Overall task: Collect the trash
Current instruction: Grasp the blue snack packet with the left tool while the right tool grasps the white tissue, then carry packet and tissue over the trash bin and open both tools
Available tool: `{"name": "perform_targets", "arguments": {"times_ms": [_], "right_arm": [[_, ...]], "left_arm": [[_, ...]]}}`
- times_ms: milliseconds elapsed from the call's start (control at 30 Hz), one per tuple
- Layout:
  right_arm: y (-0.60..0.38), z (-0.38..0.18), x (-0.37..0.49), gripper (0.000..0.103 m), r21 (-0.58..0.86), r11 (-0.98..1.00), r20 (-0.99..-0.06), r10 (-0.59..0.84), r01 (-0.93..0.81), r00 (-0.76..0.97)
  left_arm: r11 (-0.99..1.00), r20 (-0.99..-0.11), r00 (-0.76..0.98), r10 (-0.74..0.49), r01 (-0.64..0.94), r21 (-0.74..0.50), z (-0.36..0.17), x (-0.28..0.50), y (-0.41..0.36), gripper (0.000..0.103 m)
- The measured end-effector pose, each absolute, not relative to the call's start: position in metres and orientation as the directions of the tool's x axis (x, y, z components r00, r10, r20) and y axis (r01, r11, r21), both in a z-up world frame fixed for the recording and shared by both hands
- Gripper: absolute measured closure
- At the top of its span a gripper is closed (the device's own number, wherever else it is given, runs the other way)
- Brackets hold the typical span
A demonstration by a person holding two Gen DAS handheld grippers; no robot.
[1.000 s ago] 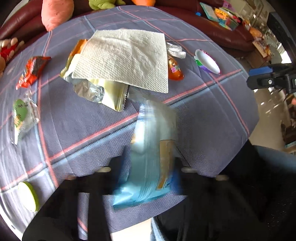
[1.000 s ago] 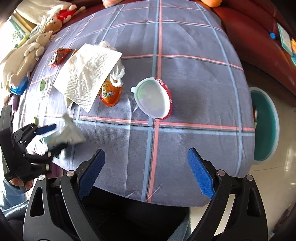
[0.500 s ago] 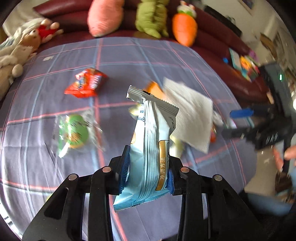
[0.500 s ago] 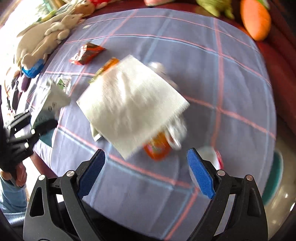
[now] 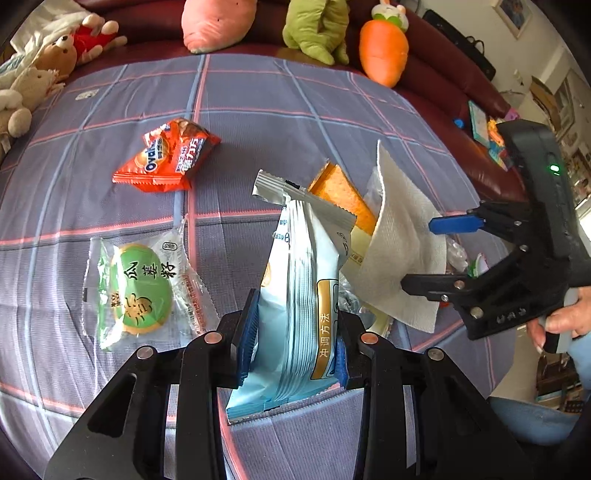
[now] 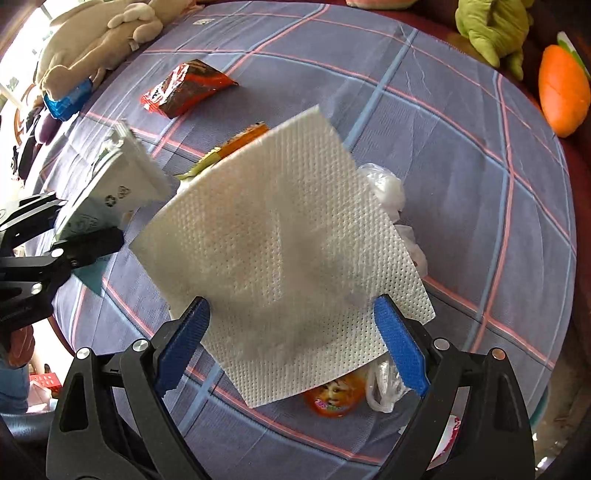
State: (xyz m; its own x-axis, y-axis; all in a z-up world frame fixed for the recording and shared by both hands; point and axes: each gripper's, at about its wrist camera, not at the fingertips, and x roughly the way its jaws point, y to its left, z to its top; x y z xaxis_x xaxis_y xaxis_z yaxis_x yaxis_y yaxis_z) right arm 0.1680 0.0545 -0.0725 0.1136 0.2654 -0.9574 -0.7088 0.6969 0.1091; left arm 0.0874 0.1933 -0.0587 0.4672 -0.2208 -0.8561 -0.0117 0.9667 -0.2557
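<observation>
My left gripper [image 5: 293,345] is shut on a light blue snack packet [image 5: 303,306] and holds it upright above the checked tablecloth [image 5: 258,99]. The packet also shows in the right wrist view [image 6: 107,184]. My right gripper [image 6: 291,343] is open, its blue pads either side of a white paper napkin [image 6: 284,251] that lies over other trash. It also shows in the left wrist view [image 5: 439,254] beside the napkin [image 5: 399,254]. An orange wrapper [image 5: 341,194], a red Ovaltine packet [image 5: 166,157] and a green cookie packet [image 5: 140,288] lie on the cloth.
An orange jelly cup [image 6: 334,397] and clear plastic wrap [image 6: 384,192] peek from under the napkin. Plush toys line the dark red sofa: a carrot [image 5: 382,48], a green one [image 5: 317,27], a pink one [image 5: 216,20] and a bear [image 5: 61,55].
My left gripper has lifted the blue packet and swung left, so the red and green packets came into view. My right gripper has moved left over the napkin.
</observation>
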Motion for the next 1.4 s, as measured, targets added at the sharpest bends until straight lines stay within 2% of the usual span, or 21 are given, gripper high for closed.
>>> {"name": "perform_targets", "arguments": {"times_ms": [33, 100, 133, 200, 267, 333, 467, 800, 1400], "right_arm": [[0.056, -0.071, 0.164, 0.017, 0.117, 0.687, -0.955, 0.276, -0.718, 0.108], [0.058, -0.071, 0.159, 0.032, 0.128, 0.670, -0.953, 0.287, -0.731, 0.096], [0.059, -0.072, 0.157, 0.046, 0.139, 0.661, -0.952, 0.293, -0.737, 0.083], [0.062, -0.069, 0.152, 0.051, 0.140, 0.648, -0.947, 0.307, -0.748, 0.088], [0.062, -0.067, 0.149, 0.075, 0.155, 0.642, -0.943, 0.323, -0.751, 0.082], [0.062, -0.063, 0.146, 0.090, 0.149, 0.645, -0.941, 0.324, -0.750, 0.092], [0.051, -0.048, 0.145, 0.096, 0.185, 0.666, -0.926, 0.365, -0.722, 0.100], [-0.017, -0.007, 0.150, 0.096, 0.183, 0.766, -0.891, 0.394, -0.616, 0.225], [-0.256, 0.005, 0.151, 0.096, 0.233, 0.939, -0.852, 0.323, -0.255, 0.412]], "left_arm": [[0.966, -0.857, 0.465, -0.222, -0.013, -0.257, -0.060, 0.089, 0.194, 0.068], [0.966, -0.858, 0.462, -0.224, -0.014, -0.260, -0.063, 0.090, 0.193, 0.068], [0.965, -0.858, 0.461, -0.225, -0.015, -0.261, -0.064, 0.091, 0.194, 0.068], [0.964, -0.860, 0.457, -0.228, -0.019, -0.266, -0.066, 0.093, 0.194, 0.068], [0.965, -0.862, 0.455, -0.224, -0.023, -0.263, -0.068, 0.094, 0.194, 0.068], [0.964, -0.862, 0.456, -0.223, -0.029, -0.264, -0.067, 0.094, 0.195, 0.068], [0.965, -0.853, 0.475, -0.215, -0.032, -0.261, -0.056, 0.091, 0.195, 0.068], [0.969, -0.829, 0.515, -0.220, 0.016, -0.247, -0.023, 0.090, 0.160, 0.068], [0.914, -0.810, 0.455, -0.370, 0.335, -0.229, -0.001, 0.153, -0.046, 0.068]]}}
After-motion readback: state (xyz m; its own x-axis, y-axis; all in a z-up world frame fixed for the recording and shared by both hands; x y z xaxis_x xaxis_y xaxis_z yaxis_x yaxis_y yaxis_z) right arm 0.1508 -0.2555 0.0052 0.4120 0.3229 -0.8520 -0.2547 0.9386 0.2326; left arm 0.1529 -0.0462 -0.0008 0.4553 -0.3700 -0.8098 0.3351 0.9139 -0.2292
